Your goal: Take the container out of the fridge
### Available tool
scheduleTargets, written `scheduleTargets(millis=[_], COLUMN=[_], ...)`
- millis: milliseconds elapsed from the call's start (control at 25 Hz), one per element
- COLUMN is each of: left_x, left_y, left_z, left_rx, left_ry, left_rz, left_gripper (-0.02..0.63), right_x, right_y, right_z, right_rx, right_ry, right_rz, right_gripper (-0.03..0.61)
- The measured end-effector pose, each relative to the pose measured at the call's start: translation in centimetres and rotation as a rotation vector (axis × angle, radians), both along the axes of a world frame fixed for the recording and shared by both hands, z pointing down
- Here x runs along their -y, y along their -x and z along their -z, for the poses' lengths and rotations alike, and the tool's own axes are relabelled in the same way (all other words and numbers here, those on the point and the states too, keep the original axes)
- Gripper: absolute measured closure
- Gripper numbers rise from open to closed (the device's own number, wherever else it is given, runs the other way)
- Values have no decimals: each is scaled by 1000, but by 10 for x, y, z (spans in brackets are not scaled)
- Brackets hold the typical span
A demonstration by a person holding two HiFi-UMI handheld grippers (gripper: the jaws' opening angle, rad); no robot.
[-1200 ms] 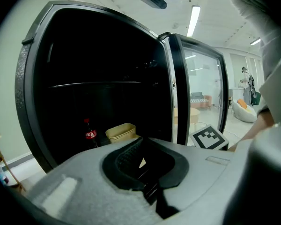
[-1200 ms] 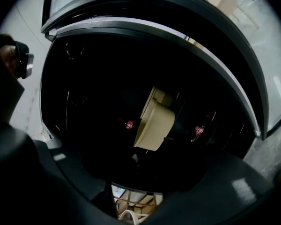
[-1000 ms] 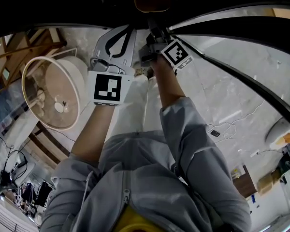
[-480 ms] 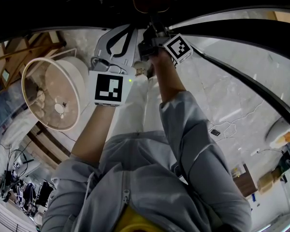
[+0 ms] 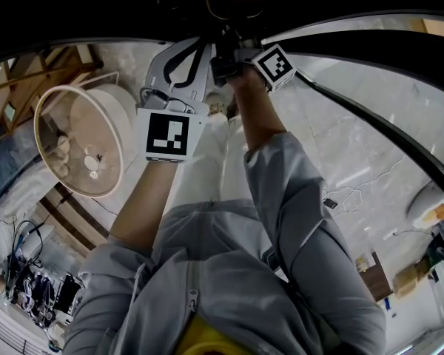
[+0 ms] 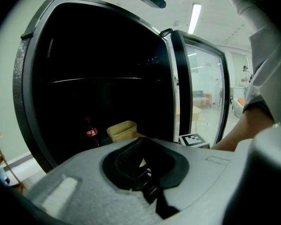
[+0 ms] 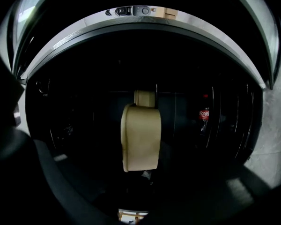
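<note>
The fridge [image 6: 35, 78] stands open and dark inside. A beige container [image 6: 122, 130] sits on its lower shelf beside a cola bottle [image 6: 90, 132]. In the right gripper view the container [image 7: 140, 137] is straight ahead and close. My right gripper [image 7: 139, 186] reaches level into the fridge. Its jaws have just been closing, with the container between them, and dark gaps still show on both sides. In the head view the right gripper [image 5: 229, 46] disappears into the dark opening. My left gripper [image 5: 196, 46] hangs outside the fridge, shut on nothing.
The glass fridge door [image 6: 201, 93] is swung open to the right. The cola bottle [image 7: 204, 115] stands right of the container. A round wire-caged fan [image 5: 78, 143] and a wooden frame [image 5: 37, 72] stand on the marble floor to the left, with cables [image 5: 22, 257] below them.
In the head view, my right gripper has pushed a little deeper into the fridge and rolled. The left gripper has stayed in place.
</note>
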State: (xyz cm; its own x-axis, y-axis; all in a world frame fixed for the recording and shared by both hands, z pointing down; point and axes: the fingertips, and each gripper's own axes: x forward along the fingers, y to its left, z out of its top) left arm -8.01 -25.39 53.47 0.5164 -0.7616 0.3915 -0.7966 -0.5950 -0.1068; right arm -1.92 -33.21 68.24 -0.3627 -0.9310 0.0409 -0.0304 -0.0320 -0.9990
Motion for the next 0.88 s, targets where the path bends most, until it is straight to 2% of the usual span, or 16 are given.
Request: scheduleTargets(millis=[240, 520, 760, 880], left_x=[0, -1, -9, -14], left_y=[0, -4, -1, 3], left_z=[1, 13, 38, 51], left_rx=[-13, -22, -35, -44], left_ry=[-7, -2, 0, 4], left_rz=[16, 29, 45, 57], left_gripper=[607, 607, 607, 607], right_x=[-14, -38, -72, -96], right_y=[0, -8, -20, -25], right_z=[8, 35, 75, 95], right_rx=[-3, -91, -156, -255], right_ry=[12, -13, 9, 5], right_rz=[9, 51, 79, 126], right_gripper=[360, 362, 362, 362])
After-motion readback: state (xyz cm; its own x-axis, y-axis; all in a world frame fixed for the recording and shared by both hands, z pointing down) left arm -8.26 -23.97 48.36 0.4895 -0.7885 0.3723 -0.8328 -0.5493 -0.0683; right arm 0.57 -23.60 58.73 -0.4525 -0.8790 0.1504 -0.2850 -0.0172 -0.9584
